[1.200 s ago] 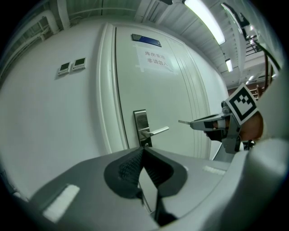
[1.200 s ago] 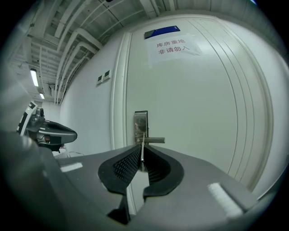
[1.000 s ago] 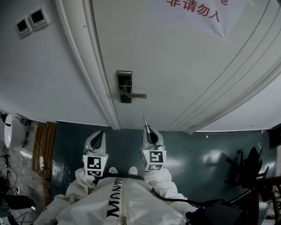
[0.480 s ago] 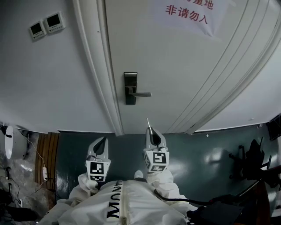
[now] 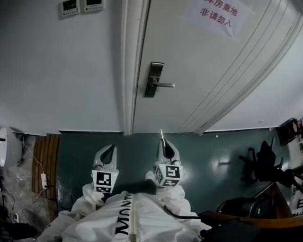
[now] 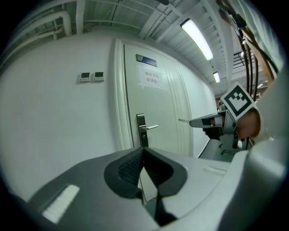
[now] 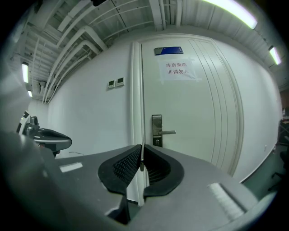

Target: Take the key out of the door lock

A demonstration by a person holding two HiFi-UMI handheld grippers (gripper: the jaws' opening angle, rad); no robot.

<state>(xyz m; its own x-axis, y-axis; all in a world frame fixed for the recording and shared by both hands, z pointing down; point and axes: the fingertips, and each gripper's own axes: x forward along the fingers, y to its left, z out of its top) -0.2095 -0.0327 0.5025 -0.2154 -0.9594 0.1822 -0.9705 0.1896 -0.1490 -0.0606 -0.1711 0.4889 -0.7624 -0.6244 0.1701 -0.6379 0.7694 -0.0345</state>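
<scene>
The dark metal door lock (image 5: 154, 79) with its lever handle (image 5: 166, 85) sits on the white door, far from both grippers; no key shows in it. My right gripper (image 5: 163, 143) is shut on the key (image 5: 161, 133), whose thin metal blade sticks out past the jaws toward the door. In the right gripper view the key (image 7: 142, 155) stands edge-on between the pads, with the lock (image 7: 156, 130) beyond. My left gripper (image 5: 111, 150) is shut with nothing in it. From the left gripper view I see the lock (image 6: 142, 134) and the right gripper (image 6: 211, 121) holding the key (image 6: 183, 120).
A paper notice (image 5: 217, 13) with red print hangs on the door. Two wall control panels (image 5: 81, 5) sit left of the white door frame (image 5: 129, 71). Dark green floor (image 5: 227, 156) lies below; an office chair (image 5: 259, 163) stands right, cables and wood boards (image 5: 45, 156) left.
The door and lock have drifted up and to the right in the head view and look smaller. Both grippers keep the same pose, the right one still holding the key.
</scene>
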